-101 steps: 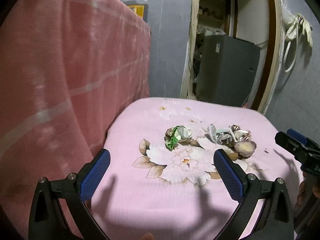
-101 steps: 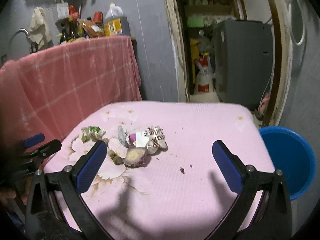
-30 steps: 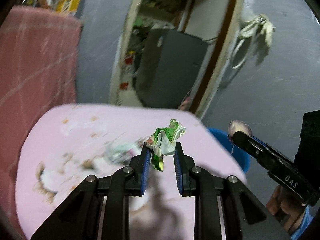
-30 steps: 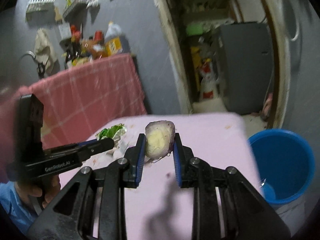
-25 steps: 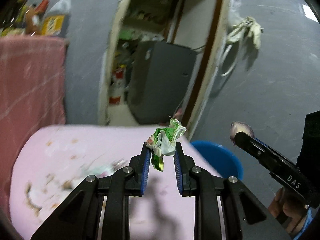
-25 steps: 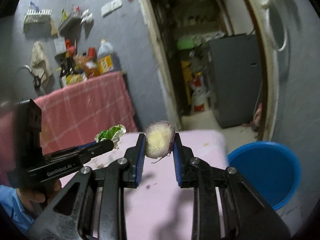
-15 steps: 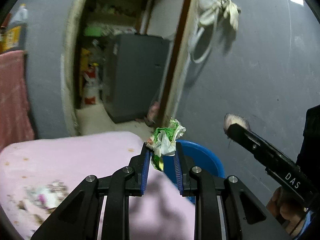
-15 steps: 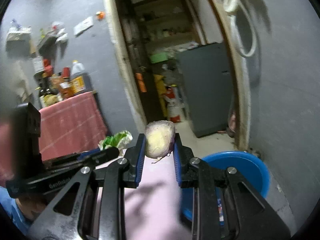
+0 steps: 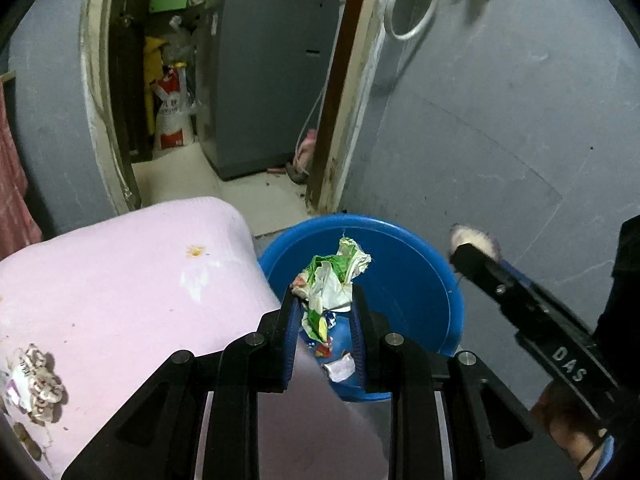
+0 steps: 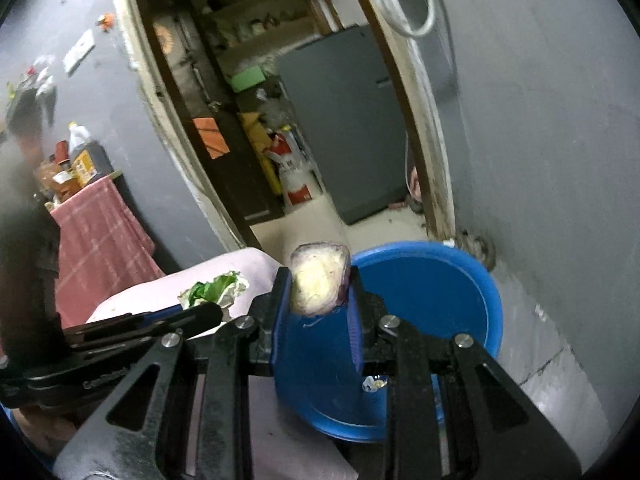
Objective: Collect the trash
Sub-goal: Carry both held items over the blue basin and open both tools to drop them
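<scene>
Two grippers are in view, and each one carries one piece of trash. The left gripper [image 9: 323, 308] pinches one crumpled green-and-white wrapper [image 9: 334, 276] between its two blue pads [image 9: 291, 332]; the wrapper sticks up above the fingertips and its lower end hangs down between them. In the left wrist view this wrapper is in front of the open mouth of the one blue bucket [image 9: 404, 248], which fills the middle of the picture.

The right gripper [image 10: 320, 300] presses its two pads on one piece of vegetable scrap [image 10: 318, 282], pale yellow inside with a purple skin. In the right wrist view the scrap is near the bucket [image 10: 448, 280] rim at about 9 o'clock of the bucket's mouth. In the left wrist view the same gripper [image 9: 472, 250] comes in from 3 o'clock, and the scrap [image 9: 474, 236] at its tip is just outside the bucket's rim on that side.

At the bottom of the bucket I can count about two small scraps of paper [image 9: 340, 366], partly hidden by the fingers, so the count is not sure.

The pink table cover [image 9: 120, 280] lies at 9 o'clock of the bucket and touches or nearly touches its rim. On it, at the far left edge of the view, one crumpled printed wrapper [image 9: 34, 380] remains, with some small brown bits [image 9: 24, 438] below it; these are too small to count.

One person's hand [image 9: 568, 428] holds the right gripper's handle at 4 o'clock.
</scene>
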`<act>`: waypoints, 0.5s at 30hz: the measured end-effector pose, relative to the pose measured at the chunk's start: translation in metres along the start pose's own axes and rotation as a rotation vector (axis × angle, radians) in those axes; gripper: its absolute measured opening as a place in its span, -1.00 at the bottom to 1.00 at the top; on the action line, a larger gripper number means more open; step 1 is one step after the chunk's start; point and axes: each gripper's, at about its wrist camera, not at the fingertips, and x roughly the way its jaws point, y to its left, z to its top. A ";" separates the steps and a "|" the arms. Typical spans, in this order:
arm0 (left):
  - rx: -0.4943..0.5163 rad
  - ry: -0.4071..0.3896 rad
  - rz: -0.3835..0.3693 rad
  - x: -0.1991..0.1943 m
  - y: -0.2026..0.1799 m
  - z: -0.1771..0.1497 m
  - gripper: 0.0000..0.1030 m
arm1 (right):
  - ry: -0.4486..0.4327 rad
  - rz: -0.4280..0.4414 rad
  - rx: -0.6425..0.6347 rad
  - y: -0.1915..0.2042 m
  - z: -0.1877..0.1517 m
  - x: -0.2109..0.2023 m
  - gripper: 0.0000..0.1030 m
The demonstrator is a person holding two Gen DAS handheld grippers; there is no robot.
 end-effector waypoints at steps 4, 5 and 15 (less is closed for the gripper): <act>-0.005 0.026 0.011 0.012 0.000 0.002 -0.60 | 0.025 -0.011 0.024 -0.009 -0.001 0.011 -0.49; -0.003 0.036 0.015 0.016 0.000 0.004 -0.59 | 0.029 -0.013 0.028 -0.010 -0.001 0.013 -0.49; -0.027 0.088 0.020 0.028 0.007 -0.002 -0.32 | 0.081 -0.038 0.066 -0.025 0.001 0.035 -0.45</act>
